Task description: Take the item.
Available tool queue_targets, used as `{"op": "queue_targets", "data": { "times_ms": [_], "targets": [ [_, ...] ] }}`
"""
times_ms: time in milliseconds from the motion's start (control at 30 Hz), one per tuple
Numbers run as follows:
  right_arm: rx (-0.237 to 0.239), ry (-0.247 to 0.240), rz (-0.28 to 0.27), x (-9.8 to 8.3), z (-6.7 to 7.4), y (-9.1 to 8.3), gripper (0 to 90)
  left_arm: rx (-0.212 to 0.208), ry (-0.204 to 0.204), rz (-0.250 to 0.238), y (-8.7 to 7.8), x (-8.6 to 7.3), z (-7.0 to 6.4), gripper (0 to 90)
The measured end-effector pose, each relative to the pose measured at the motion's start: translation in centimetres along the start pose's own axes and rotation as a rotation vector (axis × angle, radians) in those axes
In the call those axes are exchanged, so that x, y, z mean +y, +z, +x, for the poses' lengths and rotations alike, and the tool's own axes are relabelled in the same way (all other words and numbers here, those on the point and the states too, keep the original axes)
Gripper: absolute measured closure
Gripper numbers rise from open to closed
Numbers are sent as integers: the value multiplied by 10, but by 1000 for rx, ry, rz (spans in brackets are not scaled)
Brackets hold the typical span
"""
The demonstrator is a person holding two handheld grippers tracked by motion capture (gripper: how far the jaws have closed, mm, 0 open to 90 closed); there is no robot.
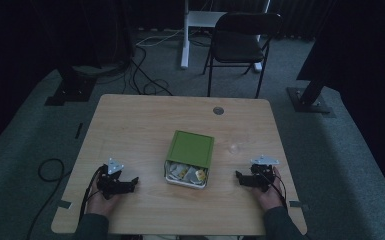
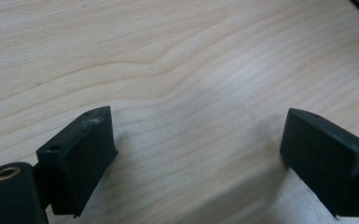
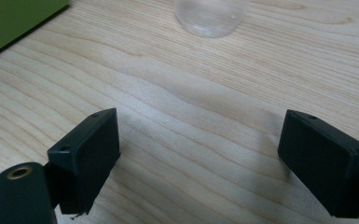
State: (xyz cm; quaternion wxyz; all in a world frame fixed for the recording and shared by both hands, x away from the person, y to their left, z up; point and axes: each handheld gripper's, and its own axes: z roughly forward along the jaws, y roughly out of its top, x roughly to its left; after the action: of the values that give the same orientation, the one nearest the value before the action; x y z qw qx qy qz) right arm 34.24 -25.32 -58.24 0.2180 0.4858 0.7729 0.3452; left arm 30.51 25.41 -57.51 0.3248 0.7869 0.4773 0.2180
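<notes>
A green tin box (image 1: 190, 159) sits mid-table with its lid slid back, and several small packets (image 1: 186, 173) show in its open front end. A clear glass (image 1: 234, 148) stands to its right; its base (image 3: 211, 16) appears ahead of the right jaws. My left gripper (image 1: 130, 183) rests on the wood near the front left, jaws wide apart over bare wood (image 2: 198, 140). My right gripper (image 1: 240, 178) rests near the front right, also open with nothing between its jaws (image 3: 198, 140). A corner of the green box (image 3: 14, 21) lies at the upper left of the right gripper view.
The wooden table (image 1: 145, 120) has a round cable port (image 1: 218, 110) near its far edge. Beyond it stand a black folding chair (image 1: 240, 42), a white desk leg (image 1: 186, 35) and dark stands (image 1: 312, 95) on carpet. Cables (image 1: 47, 172) lie on the floor at the left.
</notes>
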Motion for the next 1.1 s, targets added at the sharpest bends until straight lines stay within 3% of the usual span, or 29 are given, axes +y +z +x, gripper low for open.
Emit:
{"op": "queue_targets", "data": {
  "times_ms": [67, 333, 767, 1033, 1100],
  "targets": [
    [-1, 1, 0, 0, 0, 0, 122, -18, 20, 0, 0, 0, -1, 110],
    [4, -3, -3, -1, -1, -2, 133, -26, 28, 4, -3, -1, -2, 143],
    [10, -9, -3, -3, -2, -4, 134, -15, 18, 25, -5, 0, -5, 167],
    [14, -13, -3, -4, -2, -4, 134, -31, 33, 23, -7, 1, -7, 239],
    [13, -13, -3, -4, -2, -4, 134, -15, 58, 22, -8, 1, -9, 261]
  ]
}}
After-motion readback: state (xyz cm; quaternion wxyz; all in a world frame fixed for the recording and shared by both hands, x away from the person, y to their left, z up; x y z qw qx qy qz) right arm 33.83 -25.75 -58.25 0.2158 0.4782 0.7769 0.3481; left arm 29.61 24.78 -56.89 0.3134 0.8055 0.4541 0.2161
